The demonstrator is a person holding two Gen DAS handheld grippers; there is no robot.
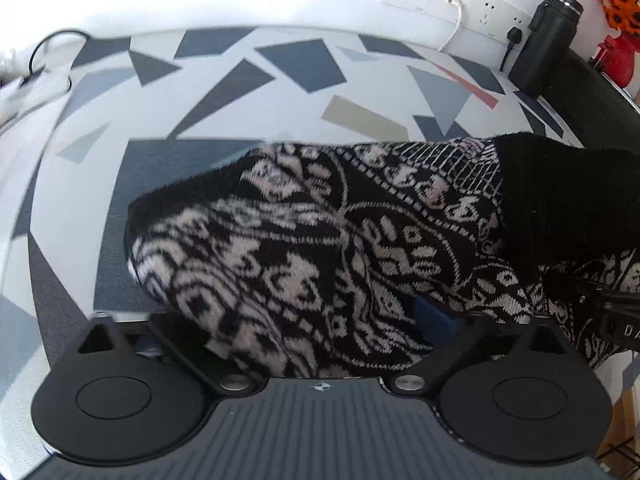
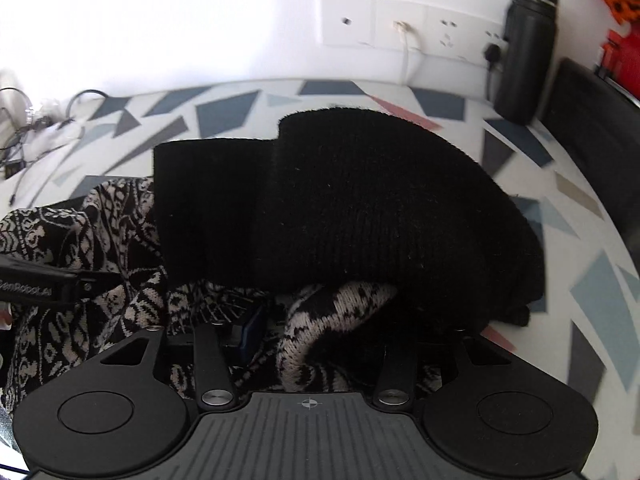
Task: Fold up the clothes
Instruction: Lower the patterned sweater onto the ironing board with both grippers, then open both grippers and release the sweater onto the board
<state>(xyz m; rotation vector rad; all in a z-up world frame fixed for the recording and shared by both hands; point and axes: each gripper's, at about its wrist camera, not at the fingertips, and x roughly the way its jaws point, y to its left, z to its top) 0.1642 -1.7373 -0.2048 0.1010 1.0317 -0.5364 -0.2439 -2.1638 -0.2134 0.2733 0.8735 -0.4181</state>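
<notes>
A black-and-cream patterned knit sweater (image 1: 320, 240) lies bunched on the table (image 1: 248, 80), whose cover carries grey, blue and beige angular shapes. In the left wrist view the sweater's long axis runs crosswise, its rounded patterned end pointing left and its plain black ribbed band (image 1: 560, 200) at the right, toward the black bottle (image 1: 548, 40) that stands by the wall sockets (image 1: 452, 0).

The left gripper (image 1: 320, 332) is buried in the knit; a blue pad shows at its right finger, but whether it pinches the cloth cannot be told. The right gripper (image 2: 308, 332) sits under the black ribbed band (image 2: 360, 200), which drapes over the patterned knit (image 2: 80, 248); its fingers stand apart with fabric bunched between them, and its grip cannot be told either.

Loose cables (image 2: 40, 128) lie on the table far left of the sweater.
</notes>
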